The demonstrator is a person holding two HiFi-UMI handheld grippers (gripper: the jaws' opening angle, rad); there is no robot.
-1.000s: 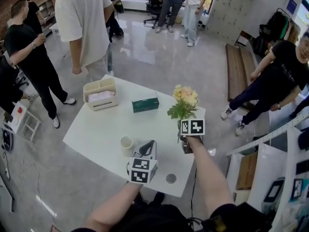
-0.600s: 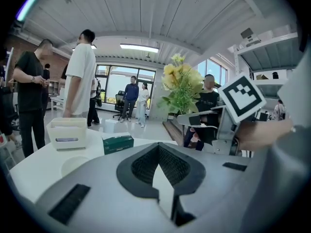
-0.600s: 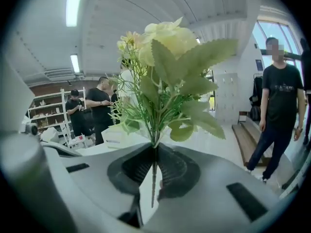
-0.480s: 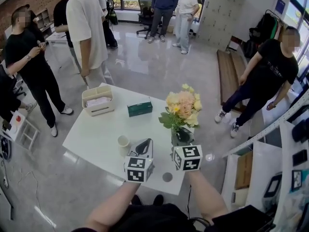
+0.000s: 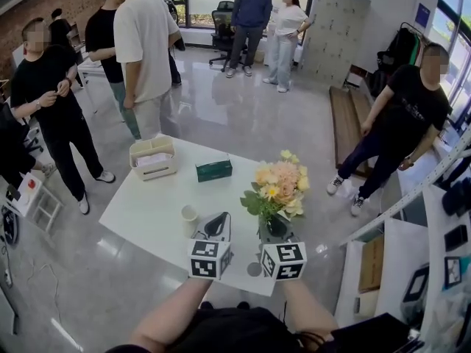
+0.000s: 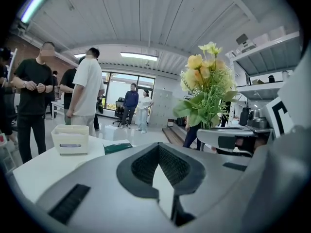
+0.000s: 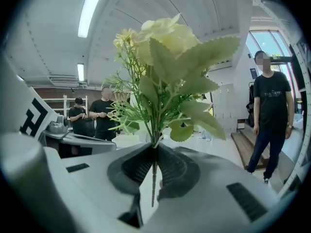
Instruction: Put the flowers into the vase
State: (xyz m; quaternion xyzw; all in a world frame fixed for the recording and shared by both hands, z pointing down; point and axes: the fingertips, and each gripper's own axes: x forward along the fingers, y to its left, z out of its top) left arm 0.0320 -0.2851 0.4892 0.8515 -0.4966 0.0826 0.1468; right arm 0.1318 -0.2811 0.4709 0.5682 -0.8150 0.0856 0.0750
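Open office or lab hall: glossy floor [image 5: 221, 116], grey lockers [image 5: 335, 31], office chair [image 5: 222, 31], brick wall [image 5: 66, 2], standing onlookers [image 5: 147, 43].

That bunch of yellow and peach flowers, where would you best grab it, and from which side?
Grip the flower bunch low on its thin stem, below the leaves, coming in level from the side. The stem is one narrow stalk that jaws can close on; the blooms above are wide and would likely crush. The right tool holds it so, blooms up.
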